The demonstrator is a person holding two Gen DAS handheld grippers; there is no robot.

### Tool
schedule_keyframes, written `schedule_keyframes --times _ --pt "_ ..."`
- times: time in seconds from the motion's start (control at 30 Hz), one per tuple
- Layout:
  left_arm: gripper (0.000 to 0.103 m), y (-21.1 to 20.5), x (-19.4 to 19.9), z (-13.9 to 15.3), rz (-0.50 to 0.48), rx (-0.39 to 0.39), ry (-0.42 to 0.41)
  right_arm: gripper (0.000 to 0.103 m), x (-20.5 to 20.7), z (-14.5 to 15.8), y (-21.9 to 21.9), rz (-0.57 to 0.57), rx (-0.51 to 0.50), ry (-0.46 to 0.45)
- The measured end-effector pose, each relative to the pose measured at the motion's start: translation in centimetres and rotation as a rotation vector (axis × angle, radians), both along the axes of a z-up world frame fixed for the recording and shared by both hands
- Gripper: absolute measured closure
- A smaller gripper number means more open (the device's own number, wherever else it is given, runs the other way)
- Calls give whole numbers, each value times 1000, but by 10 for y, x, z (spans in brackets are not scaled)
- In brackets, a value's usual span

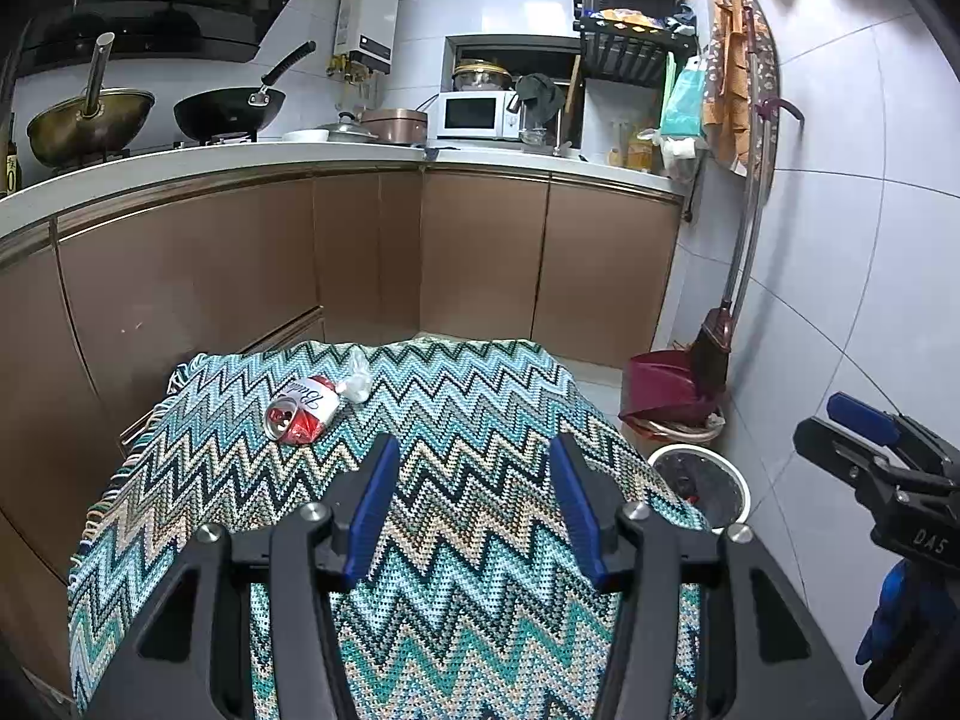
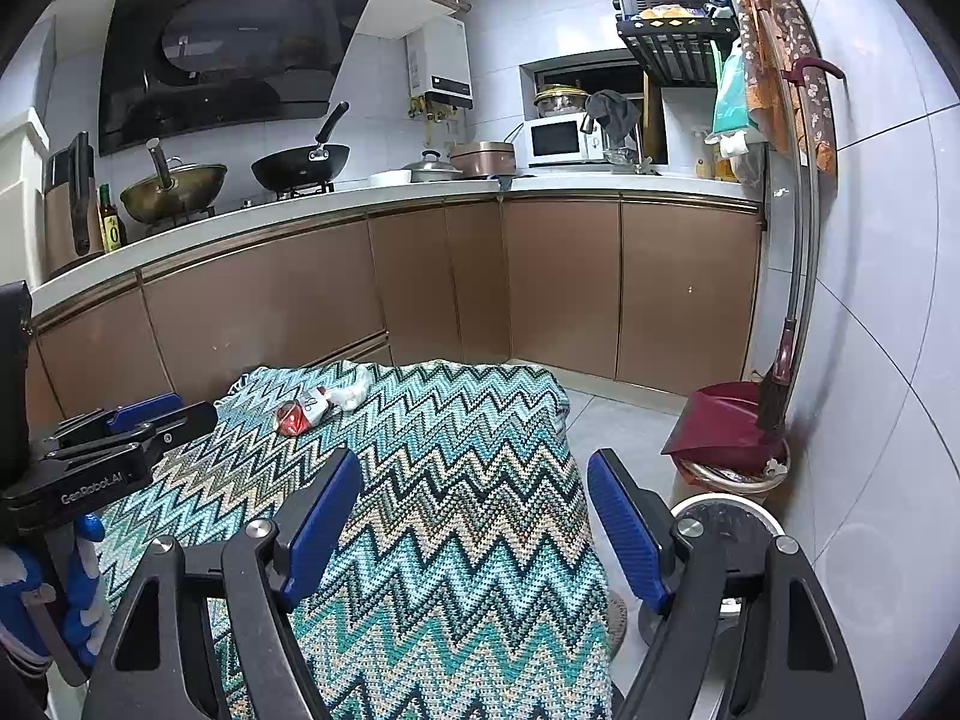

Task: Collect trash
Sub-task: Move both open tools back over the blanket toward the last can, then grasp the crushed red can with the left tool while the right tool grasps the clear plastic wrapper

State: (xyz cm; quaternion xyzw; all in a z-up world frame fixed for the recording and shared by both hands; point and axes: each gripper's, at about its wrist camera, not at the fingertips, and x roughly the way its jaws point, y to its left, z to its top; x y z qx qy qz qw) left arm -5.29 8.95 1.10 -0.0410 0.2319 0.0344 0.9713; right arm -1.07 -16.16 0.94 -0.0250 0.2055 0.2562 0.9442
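Note:
A crushed red and white can [image 1: 302, 409] lies on its side at the far left of a table covered with a zigzag cloth [image 1: 456, 408]. A crumpled clear plastic scrap [image 1: 359, 381] touches its far end. Both show small in the right wrist view: the can [image 2: 303, 409] and the plastic [image 2: 353, 394]. My left gripper [image 1: 474, 450] is open and empty above the cloth, nearer than the can. My right gripper [image 2: 474, 468] is open and empty over the table's right edge. A white round bin [image 1: 702, 483] with a dark liner stands on the floor right of the table; it also shows in the right wrist view [image 2: 729, 519].
A maroon dustpan [image 2: 723, 429] and broom [image 2: 780, 372] rest on a basket by the tiled right wall. Brown cabinets [image 1: 480, 252] under a white counter run behind the table. Woks, a microwave [image 1: 477, 114] and pots sit on the counter.

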Motion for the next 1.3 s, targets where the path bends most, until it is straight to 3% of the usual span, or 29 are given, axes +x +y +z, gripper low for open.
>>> schedule_keyframes --times 0.73,1.0,1.1,1.3 --pt "53 3 3 -6 -10 4 20 21 7 7 0 1 -1 0" --pt "52 69 32 -21 53 11 94 19 41 13 35 58 -38 22" --pt "52 106 50 -40 91 19 153 19 66 10 60 102 -49 46" --pt "52 169 99 -82 139 -36 277 19 121 -11 121 209 -68 128"
